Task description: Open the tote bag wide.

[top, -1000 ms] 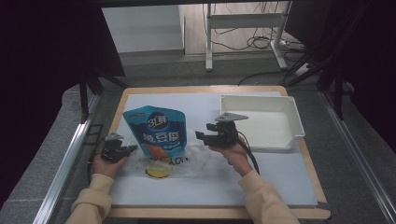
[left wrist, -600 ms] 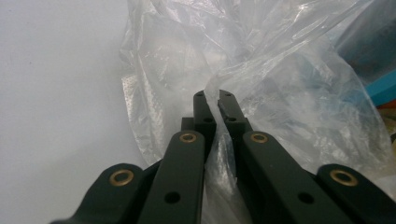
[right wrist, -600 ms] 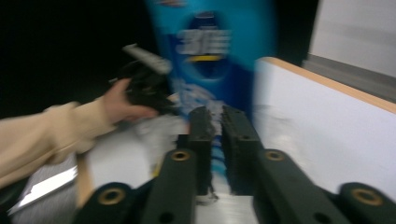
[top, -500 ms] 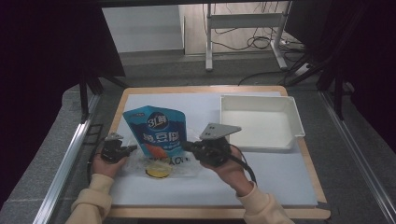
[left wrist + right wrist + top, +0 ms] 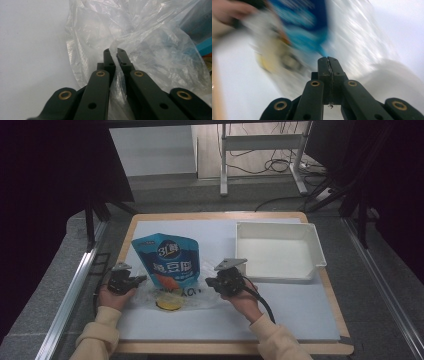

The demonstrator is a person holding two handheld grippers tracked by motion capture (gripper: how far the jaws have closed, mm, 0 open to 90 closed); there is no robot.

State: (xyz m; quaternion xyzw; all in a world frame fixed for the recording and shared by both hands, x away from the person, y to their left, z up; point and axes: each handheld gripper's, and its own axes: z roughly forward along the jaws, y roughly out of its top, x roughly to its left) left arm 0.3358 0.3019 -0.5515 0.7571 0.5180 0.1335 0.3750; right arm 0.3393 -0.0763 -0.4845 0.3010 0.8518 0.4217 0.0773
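Observation:
A crumpled clear plastic bag (image 5: 187, 294) lies on the white mat, with a yellow round thing (image 5: 169, 303) inside it. A blue printed pouch (image 5: 168, 259) stands tilted just behind the bag. My left gripper (image 5: 141, 279) is at the bag's left edge, and in the left gripper view it (image 5: 114, 51) is shut on a fold of the plastic bag (image 5: 140, 37). My right gripper (image 5: 208, 281) is at the bag's right edge. In the right gripper view it (image 5: 328, 59) is shut with the jaws flush, and the blue pouch (image 5: 312, 30) ahead is blurred by motion.
An empty white tray (image 5: 314, 251) sits at the back right of the mat (image 5: 300, 310). The mat rests on a wooden board (image 5: 345, 320) whose edges show all round. Metal rails run along both sides of the table.
My right gripper has swung left and toward the person, from beside the tray to the bag's right edge. The left gripper has stayed where it was.

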